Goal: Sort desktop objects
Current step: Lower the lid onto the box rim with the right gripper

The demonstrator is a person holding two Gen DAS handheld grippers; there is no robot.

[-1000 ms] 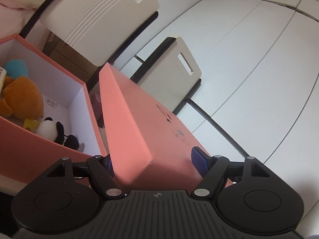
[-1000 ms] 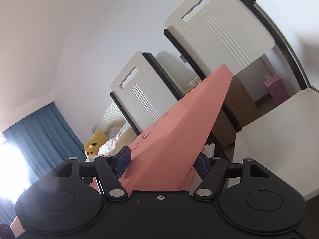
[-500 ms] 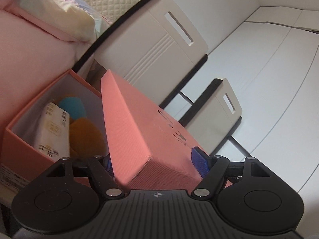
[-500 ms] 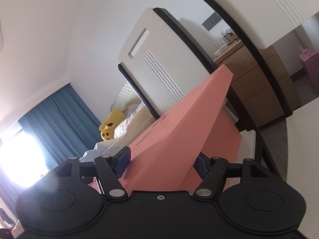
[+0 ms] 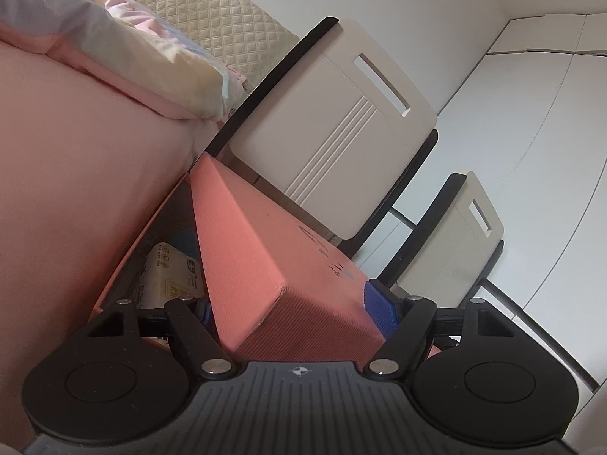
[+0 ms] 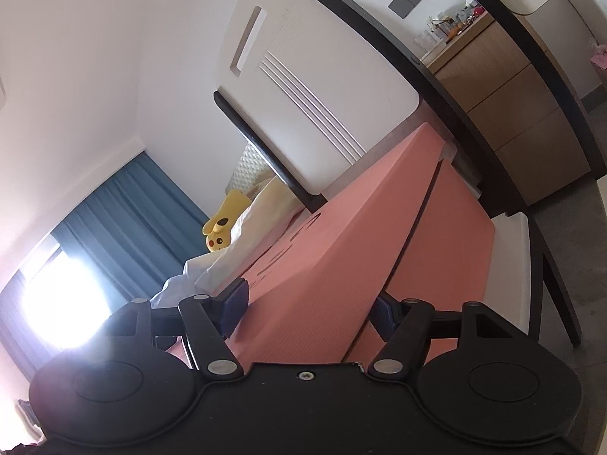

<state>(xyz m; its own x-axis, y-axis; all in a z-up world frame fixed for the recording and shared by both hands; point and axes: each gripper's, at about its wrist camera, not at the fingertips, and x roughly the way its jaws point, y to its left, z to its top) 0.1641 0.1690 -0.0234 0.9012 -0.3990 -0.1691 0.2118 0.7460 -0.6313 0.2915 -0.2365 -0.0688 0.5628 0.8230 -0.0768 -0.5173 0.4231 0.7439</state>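
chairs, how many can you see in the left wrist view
2. The nearer chair has its cream backrest just behind the far end of the pink lid; the farther chair stands to its right, by the white wall. Others may be hidden behind the lid.

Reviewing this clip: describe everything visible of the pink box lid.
The pink lid is salmon-coloured ribbed card, rectangular and shallow, with dark lettering on top. It is tilted over the matching box, a dark gap between them; a tissue pack shows inside. The left gripper and right gripper each clamp one end.
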